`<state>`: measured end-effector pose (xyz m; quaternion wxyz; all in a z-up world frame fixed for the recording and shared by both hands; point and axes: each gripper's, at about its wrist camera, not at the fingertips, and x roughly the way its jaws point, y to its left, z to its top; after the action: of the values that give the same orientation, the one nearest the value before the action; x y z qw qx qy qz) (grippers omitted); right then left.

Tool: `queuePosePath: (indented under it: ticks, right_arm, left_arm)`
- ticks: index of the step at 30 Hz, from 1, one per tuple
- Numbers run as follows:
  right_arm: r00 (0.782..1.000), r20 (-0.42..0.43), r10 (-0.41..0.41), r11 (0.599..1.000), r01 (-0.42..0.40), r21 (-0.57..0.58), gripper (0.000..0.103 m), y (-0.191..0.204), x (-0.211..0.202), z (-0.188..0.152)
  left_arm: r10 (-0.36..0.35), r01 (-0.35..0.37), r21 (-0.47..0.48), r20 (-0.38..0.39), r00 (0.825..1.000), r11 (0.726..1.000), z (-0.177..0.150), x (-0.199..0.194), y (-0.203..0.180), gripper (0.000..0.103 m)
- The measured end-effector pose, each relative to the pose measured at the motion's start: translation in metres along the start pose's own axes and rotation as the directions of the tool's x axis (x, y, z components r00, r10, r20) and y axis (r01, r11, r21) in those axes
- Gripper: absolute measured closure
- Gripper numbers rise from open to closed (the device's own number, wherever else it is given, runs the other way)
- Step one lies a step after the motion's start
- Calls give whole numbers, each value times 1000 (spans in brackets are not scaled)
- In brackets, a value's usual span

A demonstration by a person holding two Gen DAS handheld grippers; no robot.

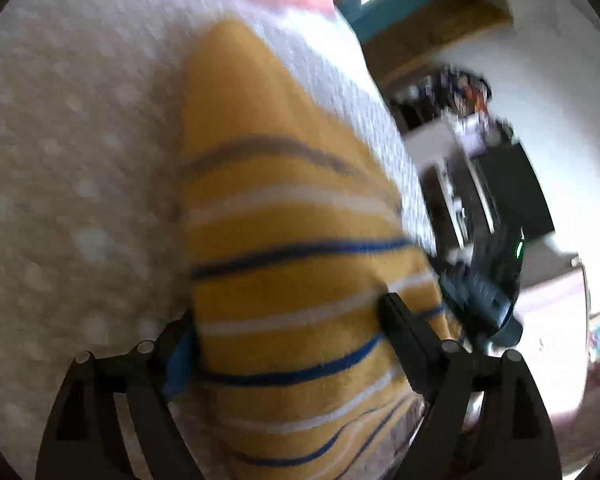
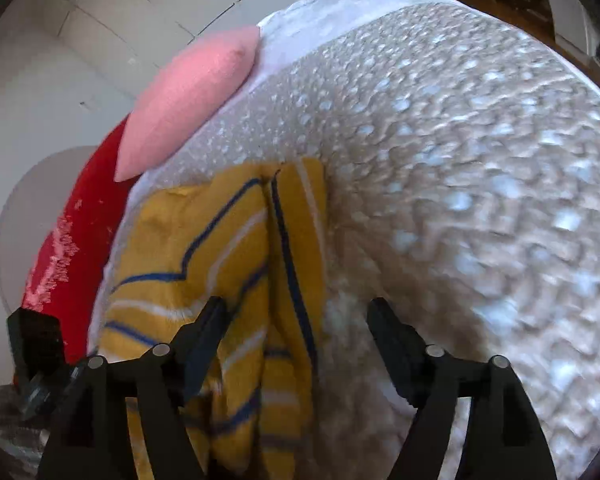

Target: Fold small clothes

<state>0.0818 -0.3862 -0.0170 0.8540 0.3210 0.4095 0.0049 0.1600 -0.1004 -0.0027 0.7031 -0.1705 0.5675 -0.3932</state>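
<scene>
A mustard-yellow garment [image 1: 280, 220] with blue and white stripes lies stretched out on a beige dotted bedspread [image 1: 80, 160]. My left gripper [image 1: 288, 312] stands over its near end with the jaws wide apart; the striped cloth fills the gap and hides the left fingertip, and the pads do not pinch it. In the right wrist view the same garment [image 2: 220, 240] lies creased lengthwise. My right gripper [image 2: 298, 308] hovers open above its right edge, with its left finger over the cloth and its right finger over the bedspread [image 2: 460, 160].
A pink pillow [image 2: 188, 108] and a red cushion [image 2: 80, 232] lie at the bed's far left end. The other gripper's dark body [image 1: 480, 292] shows beside the garment. Beyond the bed's edge stand dark furniture [image 1: 500, 188] and white walls.
</scene>
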Motion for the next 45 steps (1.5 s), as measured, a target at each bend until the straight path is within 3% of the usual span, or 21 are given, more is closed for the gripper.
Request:
queuePosePath:
  ticks: [1, 2, 4, 9, 11, 13, 15, 17, 19, 23, 26, 29, 30, 31, 33, 35, 36, 38, 42, 44, 45]
  right_arm:
    - [999, -15, 48, 999, -48, 6, 41, 6, 3, 3]
    - [995, -32, 96, 995, -95, 19, 65, 11, 12, 8]
    - [997, -8, 79, 997, -79, -26, 70, 32, 5, 10]
    - [994, 80, 73, 986, -60, -155, 73, 73, -13, 19]
    - [996, 90, -8, 987, 22, -162, 73, 73, -4, 23]
    - [987, 80, -140, 976, 151, -159, 72, 65, 7, 23]
    - [980, 70, -185, 970, 194, -147, 72, 58, 6, 19]
    - [985, 90, -146, 978, 157, -137, 72, 57, -13, 11]
    - [991, 107, -81, 982, 97, -160, 72, 74, -33, 3]
    - [989, 110, 94, 968, -65, -242, 72, 116, -58, -20]
    - [982, 24, 187, 951, -175, -254, 71, 129, -47, -43]
    - [999, -27, 25, 976, -30, -214, 70, 109, -11, -56]
    - [998, -41, -41, 981, 32, -192, 81, 98, -1, -58]
    - [998, -36, -61, 986, 54, -157, 88, 88, 0, -60]
    - [997, 6, -77, 992, 77, -96, 87, 83, -18, -63]
    - [990, 55, -129, 986, 134, -98, 67, 89, -37, -70]
    - [987, 85, -135, 984, 143, -105, 63, 93, -47, -73]
    - [985, 122, -125, 983, 139, -120, 62, 102, -67, -86]
    - [973, 187, -132, 973, 164, -165, 54, 124, -97, -115]
    - [971, 203, -126, 971, 163, -177, 49, 128, -111, -131]
    - [970, 209, -124, 970, 163, -183, 47, 132, -117, -137]
  left_arm:
    - [11, -11, 12, 8, 1000, 1000, 1, 0, -3, 28]
    - [17, -17, 19, 9, 1000, 1000, 3, -2, -7, 32]
    - [9, -10, 44, 28, 1000, 999, 12, -15, -18, 44]
    - [139, -158, 141, 137, 981, 977, 46, -49, -50, 46]
    - [226, -244, 127, 138, 964, 961, 49, -44, -46, 42]
    - [326, -332, 88, 78, 942, 939, 42, -28, -31, 41]
    - [350, -353, 51, 59, 935, 934, 27, -21, -14, 37]
    - [300, -301, 12, 69, 952, 953, 17, -27, -5, 37]
    - [271, -268, -36, 110, 956, 963, 6, -43, -4, 37]
    - [301, -299, -45, 221, 928, 953, -23, -85, -15, 37]
    - [361, -380, -13, 337, 869, 925, -52, -118, -38, 36]
    - [427, -491, -16, 519, 740, 871, -81, -159, -61, 30]
    - [445, -533, -40, 605, 660, 845, -96, -175, -71, 22]
    - [449, -548, -57, 646, 617, 835, -105, -184, -76, 14]
    - [441, -562, -94, 729, 523, 822, -129, -209, -89, 6]
    - [444, -570, -110, 751, 489, 814, -140, -218, -96, 2]
    - [454, -581, -117, 753, 477, 805, -148, -225, -98, 2]
    - [467, -597, -126, 754, 461, 792, -159, -231, -103, 2]
    - [534, -661, -161, 739, 412, 733, -179, -229, -120, 1]
    - [530, -653, -155, 731, 429, 741, -189, -227, -123, 1]
    - [525, -643, -140, 717, 458, 753, -192, -225, -122, 1]
